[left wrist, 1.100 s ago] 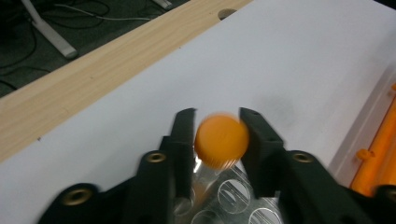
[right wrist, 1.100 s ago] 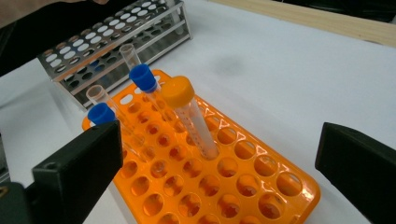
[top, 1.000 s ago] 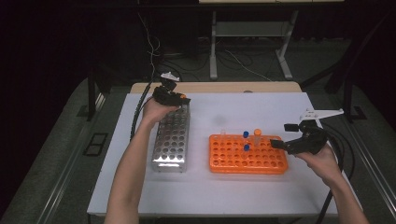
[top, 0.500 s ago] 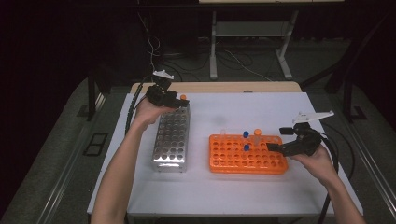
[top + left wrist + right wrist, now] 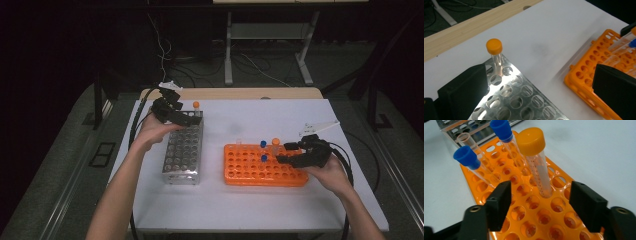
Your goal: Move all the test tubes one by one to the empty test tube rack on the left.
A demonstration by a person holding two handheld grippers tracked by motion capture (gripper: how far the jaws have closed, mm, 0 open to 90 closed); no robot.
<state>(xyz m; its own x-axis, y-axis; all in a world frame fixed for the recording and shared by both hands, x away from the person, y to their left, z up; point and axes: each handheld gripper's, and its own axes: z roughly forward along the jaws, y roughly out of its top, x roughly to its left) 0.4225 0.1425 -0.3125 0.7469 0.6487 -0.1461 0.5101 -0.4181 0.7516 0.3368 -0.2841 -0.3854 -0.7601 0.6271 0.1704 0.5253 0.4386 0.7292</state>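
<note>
Orange-capped tube (image 5: 494, 51) stands upright in a far corner hole of the metal rack (image 5: 183, 150), at about ten o'clock on the white table (image 5: 250, 210). A second ago the left gripper (image 5: 186, 119) was down over that corner of the rack; now it has drawn back toward nine o'clock and a little upward, clear of the tube. Its jaws have just been opening and stand spread wide, with nothing between them in the left gripper view.

At about three o'clock lies the orange rack (image 5: 255, 175). It holds a larger orange-capped centrifuge tube (image 5: 536, 162), two blue-capped tubes (image 5: 467, 160) and an uncapped one. The right gripper (image 5: 540, 206), which hovered wide open at the rack's right end a second ago, has eased in and down toward the centrifuge tube. Its jaws have just been closing and now stand half spread, just in front of the centrifuge tube's lower part without touching it.
</note>
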